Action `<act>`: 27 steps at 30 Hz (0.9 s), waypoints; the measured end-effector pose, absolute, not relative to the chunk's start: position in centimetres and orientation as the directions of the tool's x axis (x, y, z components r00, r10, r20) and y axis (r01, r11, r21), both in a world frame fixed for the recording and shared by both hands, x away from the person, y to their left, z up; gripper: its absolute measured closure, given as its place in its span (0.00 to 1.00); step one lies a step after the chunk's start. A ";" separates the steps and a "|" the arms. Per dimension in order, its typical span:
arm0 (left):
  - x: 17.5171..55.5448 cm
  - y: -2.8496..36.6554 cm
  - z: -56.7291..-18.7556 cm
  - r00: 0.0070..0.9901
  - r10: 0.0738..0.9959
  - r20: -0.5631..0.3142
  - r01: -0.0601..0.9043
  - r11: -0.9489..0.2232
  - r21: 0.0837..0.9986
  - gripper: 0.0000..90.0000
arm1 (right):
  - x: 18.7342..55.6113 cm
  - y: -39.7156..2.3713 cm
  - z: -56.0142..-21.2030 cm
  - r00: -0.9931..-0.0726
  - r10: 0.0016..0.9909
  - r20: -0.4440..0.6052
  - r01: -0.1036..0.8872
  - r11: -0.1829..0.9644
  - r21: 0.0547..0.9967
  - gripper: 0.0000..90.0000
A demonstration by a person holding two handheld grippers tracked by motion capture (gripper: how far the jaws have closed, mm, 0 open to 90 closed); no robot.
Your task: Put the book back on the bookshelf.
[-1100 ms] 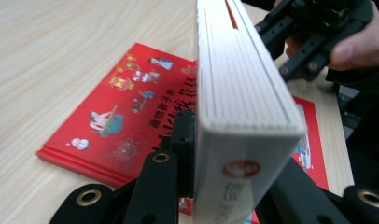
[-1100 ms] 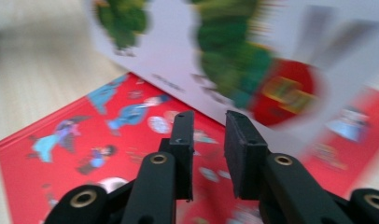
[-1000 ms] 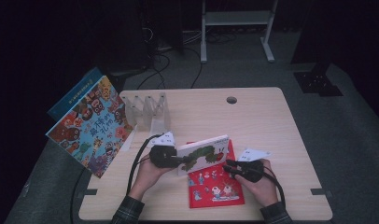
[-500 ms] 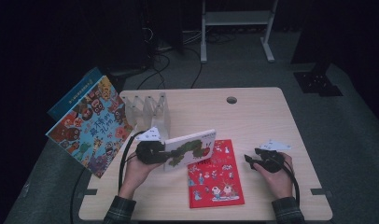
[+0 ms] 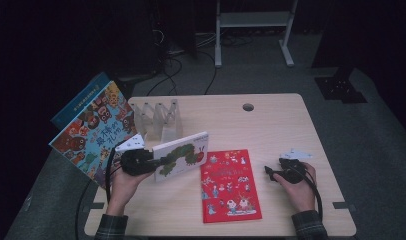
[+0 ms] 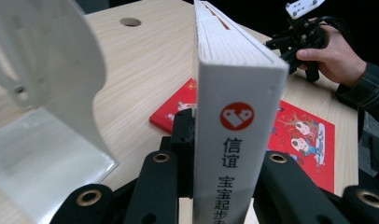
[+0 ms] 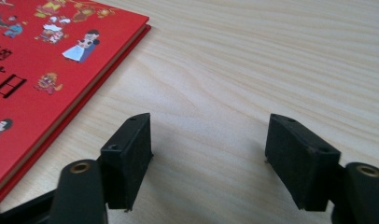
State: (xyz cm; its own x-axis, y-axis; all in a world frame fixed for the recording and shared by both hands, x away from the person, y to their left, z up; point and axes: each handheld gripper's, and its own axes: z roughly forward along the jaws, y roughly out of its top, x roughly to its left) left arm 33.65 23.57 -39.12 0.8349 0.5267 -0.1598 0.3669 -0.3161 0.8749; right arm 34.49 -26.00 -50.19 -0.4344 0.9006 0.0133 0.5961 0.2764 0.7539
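Black left hand-held gripper (image 5: 158, 162): jaws clamped on the spine end of the white caterpillar book (image 5: 182, 155), one pad on each cover; the left gripper view shows the white spine (image 6: 236, 140) upright between them.
Caterpillar book: lifted off the desk (image 5: 271, 125), tilted, its far end pointing to 2 o'clock from the left hand-held gripper.
Clear rack (image 5: 158, 116): at 12 o'clock from the left hand-held gripper, standing on the desk just beyond the book; its pale divider (image 6: 52, 79) shows close beside the spine.
Red book (image 5: 230, 185): flat on the desk at 4 o'clock from the left hand-held gripper, apart from the caterpillar book.
Right hand-held gripper (image 5: 269, 173): jaws have just been opening and stand wide apart, nothing between them but bare wood; it points to 9 o'clock at the red book's right edge (image 7: 52, 70), near it but not touching.
Big picture books (image 5: 93, 127): leaning at the desk's left edge, at 10 o'clock from the left hand-held gripper.
Cable hole (image 5: 248, 107): toward the desk's far edge, at 11 o'clock from the right hand-held gripper.
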 end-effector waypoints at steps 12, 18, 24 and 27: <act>31.6 28.9 -38.8 0.781 0.603 -0.161 0.392 -0.273 0.878 0.83 | 34.7 -26.1 -50.3 -0.393 0.920 0.011 0.619 0.255 0.743 0.20; 31.0 31.0 -38.7 0.756 0.635 -0.160 0.401 -0.257 0.879 0.83 | 34.8 -26.4 -50.2 -0.375 0.927 0.015 0.626 0.242 0.742 0.20; 31.1 32.1 -38.8 0.725 0.671 -0.155 0.403 -0.231 0.886 0.83 | 34.8 -26.4 -50.2 -0.374 0.927 0.015 0.626 0.241 0.742 0.20; 31.7 32.1 -38.8 0.706 0.692 -0.150 0.408 -0.225 0.885 0.83 | 34.8 -26.4 -50.2 -0.374 0.927 0.015 0.626 0.240 0.742 0.20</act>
State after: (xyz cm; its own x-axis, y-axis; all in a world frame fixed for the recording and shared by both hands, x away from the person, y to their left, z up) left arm 31.71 32.06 -38.84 0.7061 0.6921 -0.1496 0.4077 -0.2247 0.8850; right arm 34.76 -26.41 -50.24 -0.3742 0.9272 0.0151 0.6260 0.2405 0.7419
